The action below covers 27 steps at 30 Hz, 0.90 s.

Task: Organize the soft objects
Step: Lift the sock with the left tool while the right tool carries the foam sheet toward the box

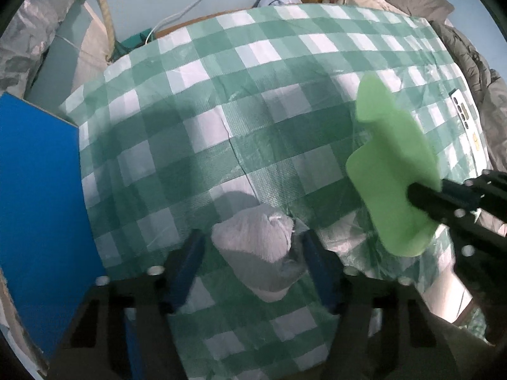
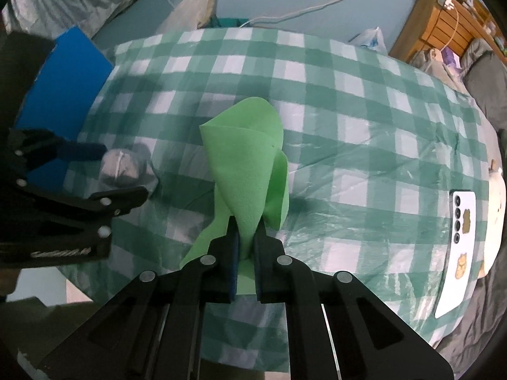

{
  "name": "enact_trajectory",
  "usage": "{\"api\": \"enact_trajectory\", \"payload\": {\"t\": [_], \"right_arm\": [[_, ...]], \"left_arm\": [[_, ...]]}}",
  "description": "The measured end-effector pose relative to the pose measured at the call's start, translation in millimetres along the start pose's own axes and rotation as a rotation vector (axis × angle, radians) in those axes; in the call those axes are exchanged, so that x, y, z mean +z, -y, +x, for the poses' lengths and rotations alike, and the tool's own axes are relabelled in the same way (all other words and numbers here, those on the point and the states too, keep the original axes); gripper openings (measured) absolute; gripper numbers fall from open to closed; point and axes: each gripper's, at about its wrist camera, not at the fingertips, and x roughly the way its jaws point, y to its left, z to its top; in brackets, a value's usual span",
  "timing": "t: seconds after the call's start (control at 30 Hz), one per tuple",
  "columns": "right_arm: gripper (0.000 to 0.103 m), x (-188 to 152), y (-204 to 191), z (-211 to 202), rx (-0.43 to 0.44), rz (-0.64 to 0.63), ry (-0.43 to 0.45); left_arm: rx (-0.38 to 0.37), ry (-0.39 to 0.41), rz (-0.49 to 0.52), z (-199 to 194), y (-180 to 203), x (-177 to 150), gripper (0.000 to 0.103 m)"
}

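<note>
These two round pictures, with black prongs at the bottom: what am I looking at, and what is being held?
Each picture comes from a camera mounted on a hand-held gripper, looking along its two fingers. A person holds one in each hand; there is no robot arm. The right gripper is shut on a green foam sheet. The left gripper straddles a grey balled sock lying on the green checked cloth. A blue board and a white phone lie at the cloth's edges.
</note>
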Motion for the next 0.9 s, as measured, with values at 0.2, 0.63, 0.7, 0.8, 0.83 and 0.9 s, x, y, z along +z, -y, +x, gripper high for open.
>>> {"api": "enact_trajectory", "payload": {"t": [0.2,0.63,0.7,0.8,0.83,0.9], "right_arm": [[0.006,-3.7,-4.8,-4.6,0.014,0.015,0.033],[0.006,10.3,-7.5,-30.5,0.032,0.018,0.091],[0.006,12.7,-9.4,-36.1,0.031,0.014,0.097],[0.006,16.7,-13.5,-45.4,0.031,0.006,0.11],[0.006,17.9,-14.4,-47.8,0.03,0.003,0.114],[0.006,21.9,-17.7,-54.5,0.033,-0.001,0.122]], "left_arm": [[0.013,0.017,0.026,-0.6,2.9,-3.5,0.035],[0.029,0.058,-0.019,-30.9,-4.9,-16.5,0.026],[0.022,0.073,-0.037,-40.6,-6.8,-18.5,0.026],[0.015,0.104,-0.052,-57.0,-6.2,-21.6,0.026],[0.014,0.113,-0.054,-62.2,-6.2,-22.0,0.026],[0.014,0.132,-0.059,-74.4,-6.4,-26.5,0.026]]}}
